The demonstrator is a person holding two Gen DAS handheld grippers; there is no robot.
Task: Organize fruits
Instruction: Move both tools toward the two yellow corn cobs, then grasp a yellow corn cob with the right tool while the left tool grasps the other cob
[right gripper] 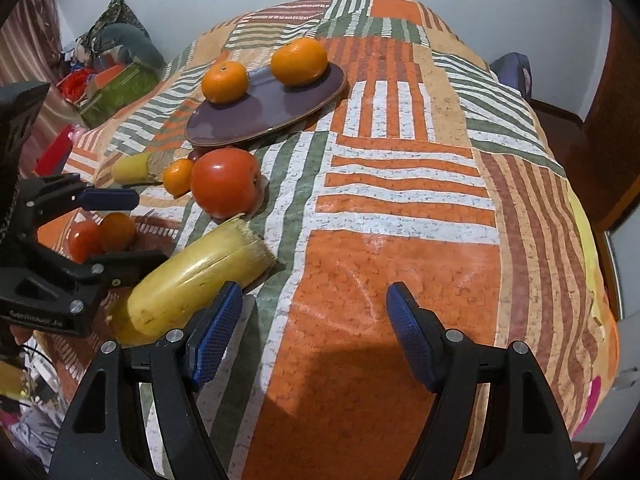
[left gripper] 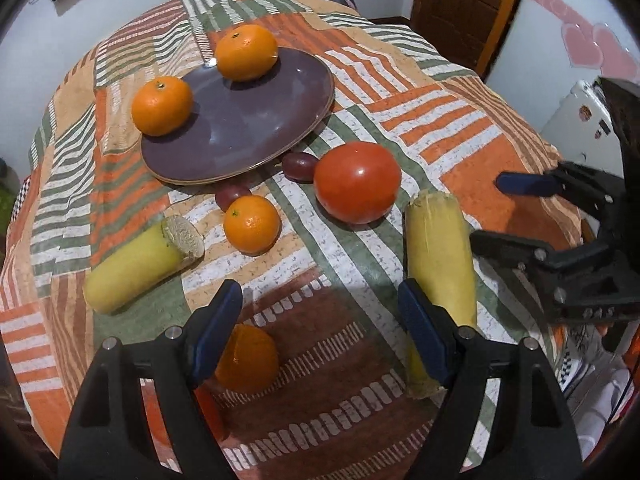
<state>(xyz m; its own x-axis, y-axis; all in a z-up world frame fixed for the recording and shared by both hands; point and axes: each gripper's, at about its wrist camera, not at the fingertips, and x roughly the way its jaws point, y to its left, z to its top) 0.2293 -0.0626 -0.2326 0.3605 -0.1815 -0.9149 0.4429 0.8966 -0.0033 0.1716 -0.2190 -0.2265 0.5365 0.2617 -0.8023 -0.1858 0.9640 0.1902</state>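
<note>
— How do the grippers stand?
— The left gripper [left gripper: 320, 300] and the right gripper [right gripper: 314, 304] both gape, gripping nothing.
— The fruit?
— Two oranges [left gripper: 246, 52] on the purple plate [left gripper: 256, 120], upper left; a tomato [left gripper: 357, 182] at centre, loose on the patchwork cloth [left gripper: 460, 140].

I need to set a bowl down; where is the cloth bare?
Bare: the cloth right of the large tomato and plate. Crowded: between the plate and the near corn cob, with oranges and grapes.
</note>
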